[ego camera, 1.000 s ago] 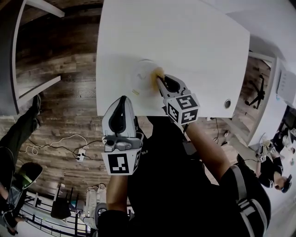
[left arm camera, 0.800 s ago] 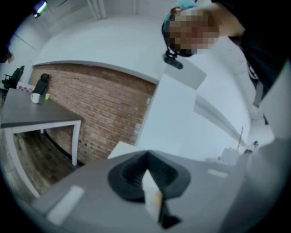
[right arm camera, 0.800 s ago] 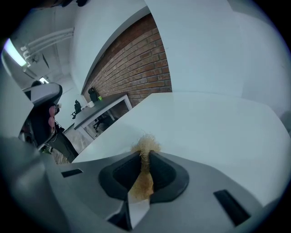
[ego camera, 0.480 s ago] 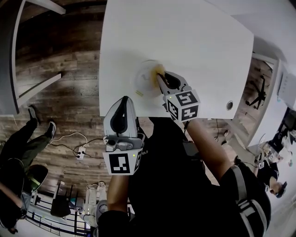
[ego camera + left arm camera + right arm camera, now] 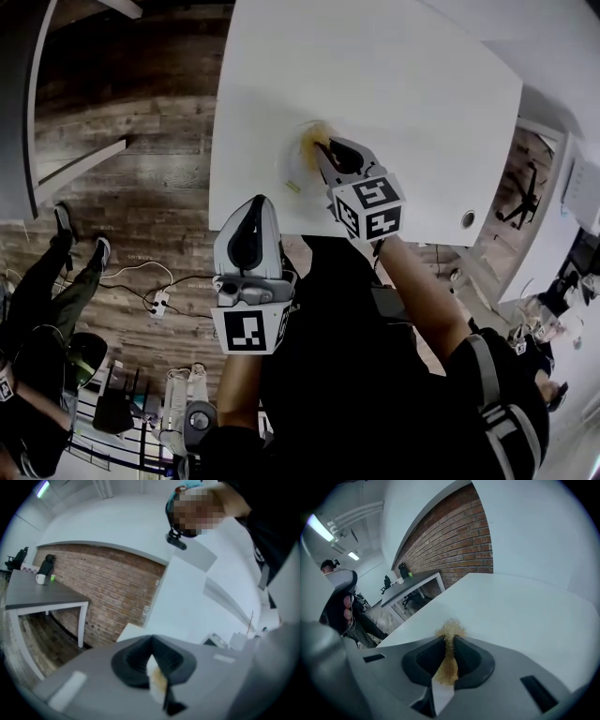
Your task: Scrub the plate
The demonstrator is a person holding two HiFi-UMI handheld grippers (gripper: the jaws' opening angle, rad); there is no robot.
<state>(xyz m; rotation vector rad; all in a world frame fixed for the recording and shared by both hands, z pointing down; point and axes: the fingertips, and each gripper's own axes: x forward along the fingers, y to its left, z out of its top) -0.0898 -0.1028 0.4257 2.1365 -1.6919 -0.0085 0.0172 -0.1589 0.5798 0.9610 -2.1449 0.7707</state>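
Observation:
A pale round plate (image 5: 291,161) lies near the front edge of the white table (image 5: 394,84). My right gripper (image 5: 321,152) is over the plate, shut on a tuft of yellow scrubber (image 5: 312,140). In the right gripper view the scrubber (image 5: 451,629) sticks out between the closed jaws of that gripper (image 5: 450,638), pressed down against white surface; the plate itself is hidden there. My left gripper (image 5: 255,206) hangs off the table's front edge, close to the body. Its view faces a brick wall and ceiling, and that left gripper (image 5: 157,670) is shut with its jaws together.
A round cable hole (image 5: 467,218) sits at the table's right front corner. Wooden floor lies to the left, with a power strip and cables (image 5: 159,305). People stand at the lower left (image 5: 47,309). A grey table (image 5: 42,595) stands by the brick wall.
The right gripper has slid the scrubber a little leftwards over the plate. The left gripper has stayed put. The person on the floor at left has walked.

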